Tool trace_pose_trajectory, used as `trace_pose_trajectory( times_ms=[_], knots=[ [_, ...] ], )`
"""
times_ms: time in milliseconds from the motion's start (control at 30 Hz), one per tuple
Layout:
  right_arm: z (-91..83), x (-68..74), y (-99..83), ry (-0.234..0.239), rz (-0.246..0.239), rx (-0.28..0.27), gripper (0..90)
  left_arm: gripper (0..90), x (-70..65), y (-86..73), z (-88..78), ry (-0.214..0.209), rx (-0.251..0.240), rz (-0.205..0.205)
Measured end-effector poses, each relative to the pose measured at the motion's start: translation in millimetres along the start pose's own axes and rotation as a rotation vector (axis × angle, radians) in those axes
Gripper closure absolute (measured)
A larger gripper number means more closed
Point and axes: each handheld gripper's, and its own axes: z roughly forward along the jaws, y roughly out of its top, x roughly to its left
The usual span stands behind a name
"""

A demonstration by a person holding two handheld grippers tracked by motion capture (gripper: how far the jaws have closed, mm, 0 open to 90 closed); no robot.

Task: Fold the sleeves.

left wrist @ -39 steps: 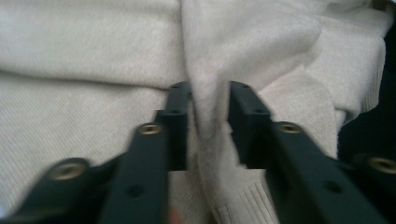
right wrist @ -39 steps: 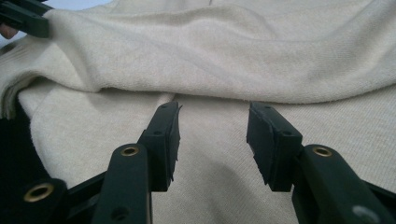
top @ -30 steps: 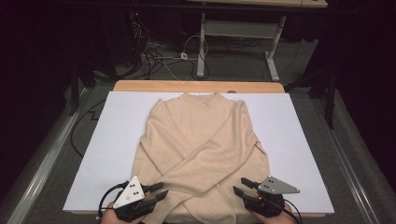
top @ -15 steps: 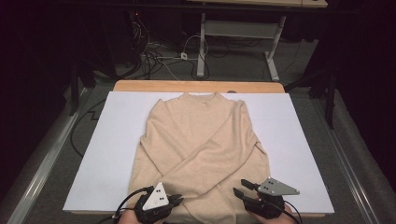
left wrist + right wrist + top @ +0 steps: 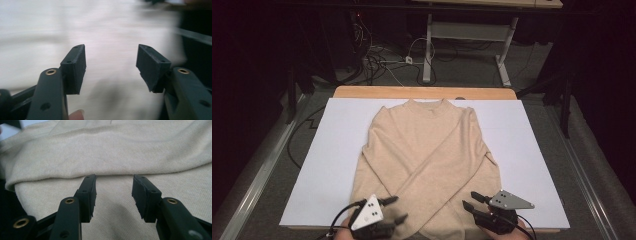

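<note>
Jaws of both grippers stand apart, gripping nothing; the left gripper (image 5: 393, 209) has just been opening. With the sweater (image 5: 428, 160) flat on the white board (image 5: 322, 165), each should probably pinch the hem at six o'clock; the right gripper (image 5: 471, 199) hovers there.

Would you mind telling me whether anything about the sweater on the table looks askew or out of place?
Nothing stands out. The beige sweater lies flat on the white table, collar away from the person, sleeves folded across its front. Its hem reaches the near edge, between the left claw and right claw.
</note>
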Motion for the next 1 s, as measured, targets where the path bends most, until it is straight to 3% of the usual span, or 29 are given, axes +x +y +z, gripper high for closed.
trace_pose_trajectory(
  times_ms=[67,100,200,300,333,433,567,667,733,833,1000],
  knots=[
    [1.5,-0.5,-0.2,0.001,-0.003,0.004,55.2,50.5,21.1,-1.3,7.9,-0.005,0.024,-0.107],
    [2.4,-0.9,-0.2,0.001,-0.001,0.006,55.2,55.7,24.5,-0.6,12.4,0.0,0.051,-0.115],
    [2.3,-0.4,-0.8,-0.001,-0.004,0.007,55.3,65.9,18.0,-1.1,26.3,0.004,0.142,-0.046],
    [2.5,-1.4,-2.6,0.003,0.008,0.012,55.6,82.5,13.6,-0.1,26.4,0.005,0.14,-0.013],
    [2.9,-1.7,-2.9,0.003,0.011,0.011,55.7,84.3,13.2,-0.5,25.6,0.003,0.136,-0.005],
    [3.7,-1.1,-2.1,0.0,0.013,0.012,55.6,85.2,15.5,-0.5,13.6,-0.014,0.076,-0.04],
    [1.6,0.0,-1.3,-0.007,0.006,0.01,55.6,85.2,13.6,-1.3,-3.4,-0.012,0.042,-0.023],
    [1.6,-1.1,-1.7,-0.008,0.008,0.008,55.7,85.2,13.4,-6.2,-9.7,0.001,0.056,-0.006],
    [2.0,-2.1,-2.1,-0.009,0.01,0.012,55.6,85.1,19.6,-10.5,-13.6,0.011,0.059,-0.03],
    [1.7,-2.3,-2.2,-0.007,0.01,0.009,55.6,85.1,25.1,-14.2,-14.7,-0.009,0.061,-0.064],
    [-0.2,-3.4,-1.5,-0.006,0.012,0.002,55.5,84.6,24.2,-18.5,-7.1,-0.02,0.091,-0.073]
  ],
)
